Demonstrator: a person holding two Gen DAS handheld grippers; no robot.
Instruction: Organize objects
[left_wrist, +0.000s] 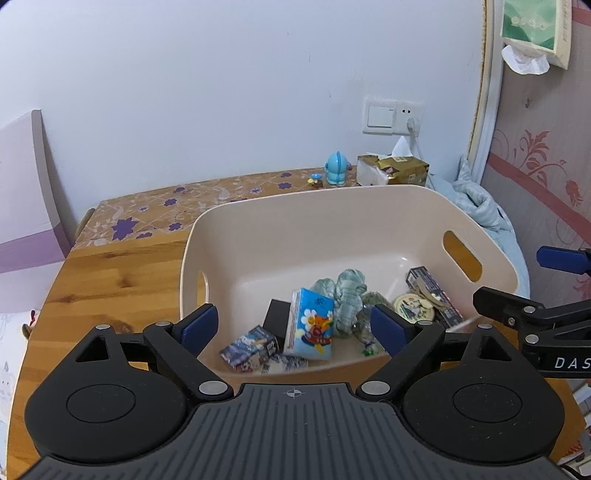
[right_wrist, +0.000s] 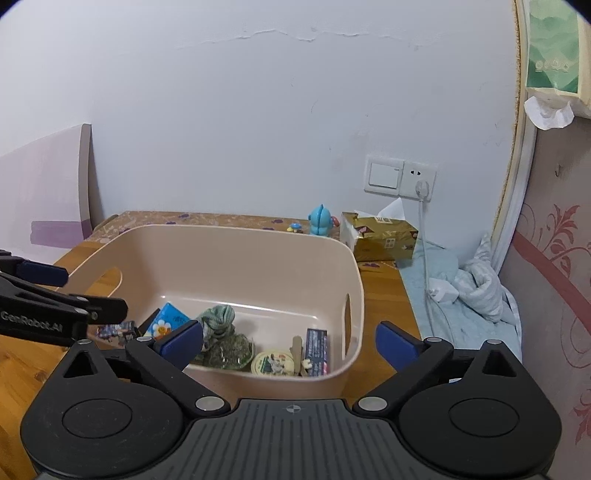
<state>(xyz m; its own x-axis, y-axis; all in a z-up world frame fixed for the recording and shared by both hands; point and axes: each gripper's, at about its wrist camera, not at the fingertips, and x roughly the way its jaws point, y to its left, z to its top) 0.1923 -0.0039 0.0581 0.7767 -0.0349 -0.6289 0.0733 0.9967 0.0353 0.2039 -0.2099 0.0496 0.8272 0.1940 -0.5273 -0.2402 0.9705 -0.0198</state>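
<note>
in the lower part of each wrist view, both tools stand spread wide with nothing between the pads: the left tool (left_wrist: 293, 328) over the near rim of the beige bin (left_wrist: 258, 236), the right tool (right_wrist: 290, 341) likewise over its near right corner. neither touches the bin.

inside, low in the frame, lie the task's things: a blue tissue pack (left_wrist: 313, 325), a small printed box (left_wrist: 249, 349), a green cloth bundle (left_wrist: 345, 295), a round tin (left_wrist: 410, 308) and a long dark box (left_wrist: 436, 295), all gathered along the near wall.

judging from this, the drop is done and the step is to pull clear: lift each tool straight off before swinging aside, so no pad hooks the rim or the handle slots.

open wooden surface (left_wrist: 110, 280) lies at the left. farther up, a blue toy (left_wrist: 335, 169) and gold tissue box (left_wrist: 397, 170) crowd the wall, with bedding at the right.
</note>
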